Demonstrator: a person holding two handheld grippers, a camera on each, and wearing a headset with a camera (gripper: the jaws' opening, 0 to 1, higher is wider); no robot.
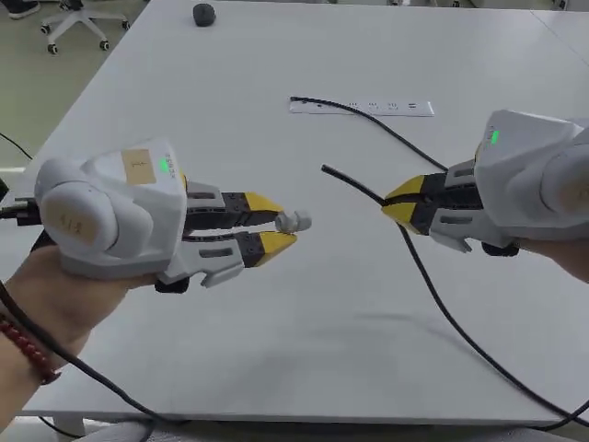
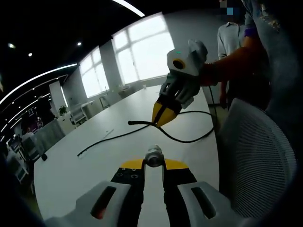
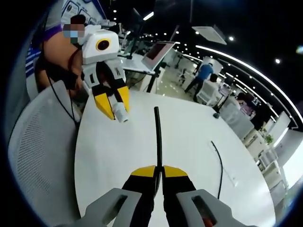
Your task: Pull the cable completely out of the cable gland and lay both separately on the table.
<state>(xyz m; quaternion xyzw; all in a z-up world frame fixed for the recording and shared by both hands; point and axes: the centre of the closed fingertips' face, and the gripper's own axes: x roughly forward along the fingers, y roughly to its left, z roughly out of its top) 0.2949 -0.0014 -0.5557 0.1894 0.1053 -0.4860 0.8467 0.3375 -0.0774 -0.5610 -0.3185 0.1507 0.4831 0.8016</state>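
Observation:
A small pale grey cable gland (image 1: 295, 221) sticks out from the yellow tips of my left gripper (image 1: 283, 231), which is shut on it above the white table (image 1: 230, 341). In the left gripper view the gland (image 2: 154, 155) shows end-on between the jaws. My right gripper (image 1: 390, 203) is shut on a black cable (image 1: 442, 308). The cable's free end points toward the gland, a short gap away. From the gripper the cable trails down over the front right of the table. In the right gripper view the cable (image 3: 157, 132) runs straight ahead, with the left gripper (image 3: 116, 109) and gland (image 3: 122, 115) beyond.
A second black cable (image 1: 377, 124) lies farther back, ending by a flat white strip (image 1: 363, 108). A dark round object (image 1: 203, 14) sits at the far edge. An office chair (image 1: 78, 23) stands back left. A white mesh chair (image 2: 255, 156) is near the table's front.

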